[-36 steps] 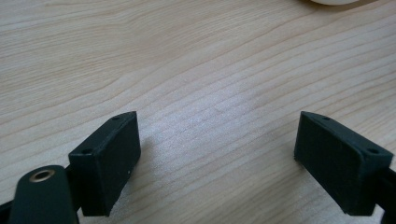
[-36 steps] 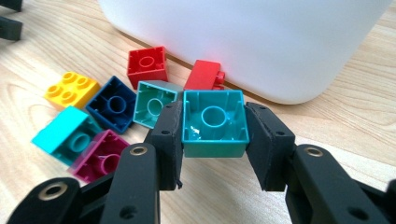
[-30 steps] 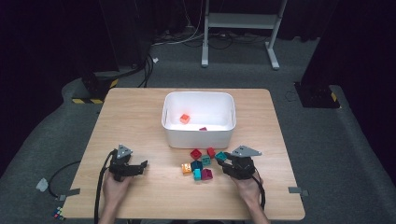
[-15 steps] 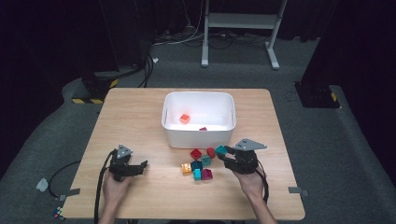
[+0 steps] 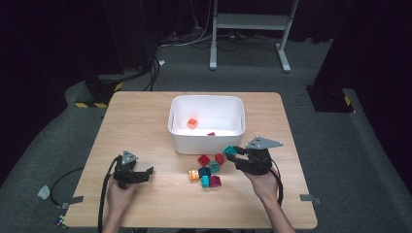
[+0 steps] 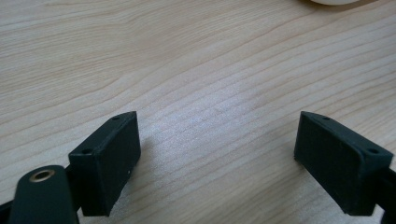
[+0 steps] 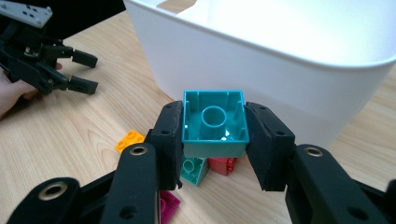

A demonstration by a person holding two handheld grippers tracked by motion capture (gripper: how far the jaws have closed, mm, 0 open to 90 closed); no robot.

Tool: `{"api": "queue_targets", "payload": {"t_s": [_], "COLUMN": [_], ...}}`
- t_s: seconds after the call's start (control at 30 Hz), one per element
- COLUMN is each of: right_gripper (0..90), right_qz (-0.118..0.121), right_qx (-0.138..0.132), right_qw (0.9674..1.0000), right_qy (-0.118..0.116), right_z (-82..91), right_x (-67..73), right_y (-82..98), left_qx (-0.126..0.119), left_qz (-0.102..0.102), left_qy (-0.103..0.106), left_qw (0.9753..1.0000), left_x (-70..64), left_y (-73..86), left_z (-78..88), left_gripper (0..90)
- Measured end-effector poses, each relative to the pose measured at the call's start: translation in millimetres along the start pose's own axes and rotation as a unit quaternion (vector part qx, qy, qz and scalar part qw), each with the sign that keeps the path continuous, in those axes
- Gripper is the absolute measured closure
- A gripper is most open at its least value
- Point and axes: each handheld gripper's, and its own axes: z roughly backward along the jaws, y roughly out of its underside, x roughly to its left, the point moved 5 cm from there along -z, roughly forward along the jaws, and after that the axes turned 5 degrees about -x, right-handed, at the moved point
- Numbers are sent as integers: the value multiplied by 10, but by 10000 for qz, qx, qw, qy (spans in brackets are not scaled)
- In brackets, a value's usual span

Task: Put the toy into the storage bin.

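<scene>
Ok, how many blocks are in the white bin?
2: an orange block near the middle, and a dark pink one against the front wall of the bin. That wall may hide others.

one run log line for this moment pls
right claw: shut on teal brick, held near white bin | left claw: open on table | loose bricks in front of the bin

A teal brick sits between black pads, by a white bin on a pale wood-grain table.
</scene>
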Motion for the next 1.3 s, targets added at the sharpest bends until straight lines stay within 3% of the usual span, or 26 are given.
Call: {"api": "queue_targets", "payload": {"t_s": [0.77,1.3], "right_gripper": [593,593], "right_qz": [37,98], "right_qx": [-339,-367], "right_qw": [9994,9993], "right_qy": [-74,-28], "right_z": [140,72], "right_x": [-24,-63], "right_y": [-526,-756], "left_qx": [1,1], "left_qz": [-5,-2], "left_qy": [3,3], "left_qw": [10000,10000], "left_x": [0,0], "left_y": [0,0], "left_z": [1,1], "left_gripper": [145,145]}}
